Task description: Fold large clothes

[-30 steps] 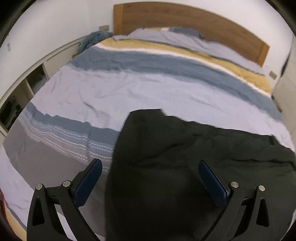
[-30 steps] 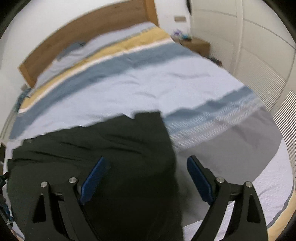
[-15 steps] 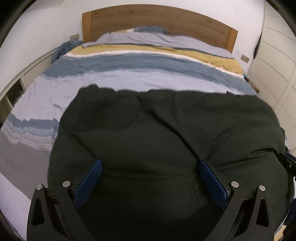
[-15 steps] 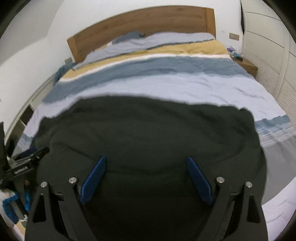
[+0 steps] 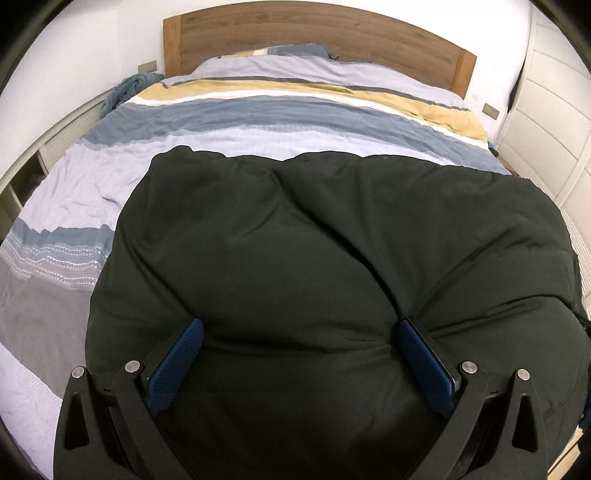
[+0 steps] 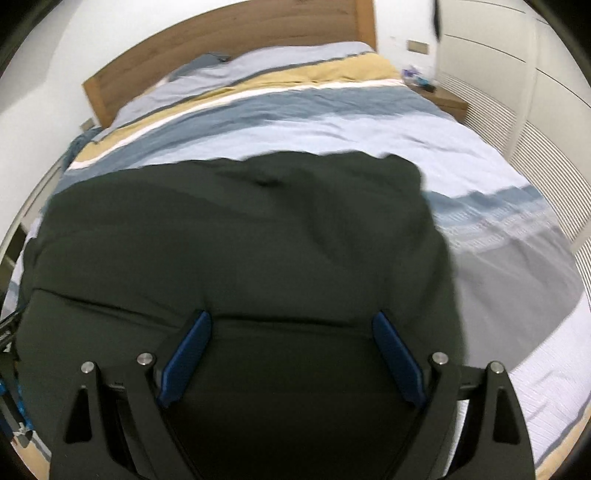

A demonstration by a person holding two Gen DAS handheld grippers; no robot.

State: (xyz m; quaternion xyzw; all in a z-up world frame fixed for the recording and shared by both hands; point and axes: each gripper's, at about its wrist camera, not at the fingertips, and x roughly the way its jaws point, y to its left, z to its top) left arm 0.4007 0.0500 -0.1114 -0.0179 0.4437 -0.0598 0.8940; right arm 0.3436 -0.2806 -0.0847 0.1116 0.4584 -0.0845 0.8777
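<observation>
Lying spread on striped bed [image 5: 258,122]: dark green garment [image 5: 332,240], creased.

A home bedroom is shown. This is indicated by a wide bed covered with a duvet striped in lilac, blue, white and mustard [image 5: 258,122], a curved wooden headboard [image 5: 317,33] set against a white wall, a small wooden bedside table [image 6: 448,101], and white panelled wardrobe doors [image 6: 517,92] fitted alongside the bed.
</observation>
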